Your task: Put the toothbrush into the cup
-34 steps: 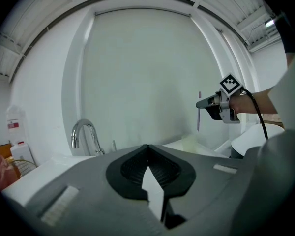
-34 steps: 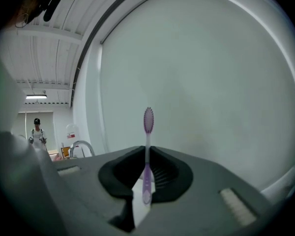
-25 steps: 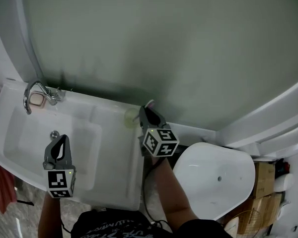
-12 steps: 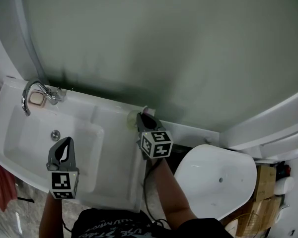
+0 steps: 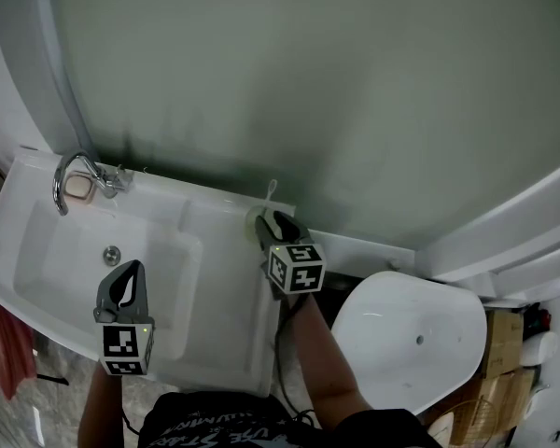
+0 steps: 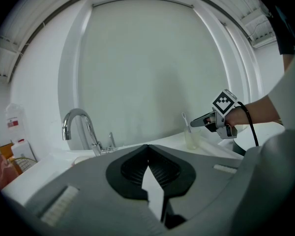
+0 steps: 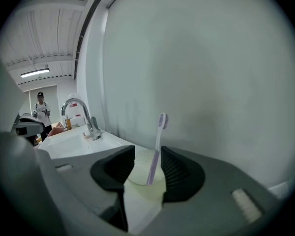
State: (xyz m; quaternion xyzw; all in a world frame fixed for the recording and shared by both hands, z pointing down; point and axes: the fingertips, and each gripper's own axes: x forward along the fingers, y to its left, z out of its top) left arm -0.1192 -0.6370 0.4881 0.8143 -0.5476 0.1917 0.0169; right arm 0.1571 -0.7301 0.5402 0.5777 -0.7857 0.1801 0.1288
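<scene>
— Chrome tap (image 5: 72, 174) stands at the white basin's (image 5: 196, 278) back left corner, well apart from the cup. Where's the toothbrush?
— Purple toothbrush (image 7: 155, 149) leans upright in the translucent cup (image 7: 140, 185), between the right gripper's (image 7: 147, 167) jaws. They have just been opening and stand wide, gripping nothing. Left gripper (image 6: 148, 163) hovers closed, empty, over the basin.

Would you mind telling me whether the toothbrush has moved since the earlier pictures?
Yes. The toothbrush has come down towards the sink counter and stands in the cup; the jaws of the right gripper have just been opening and stand apart around it.
</scene>
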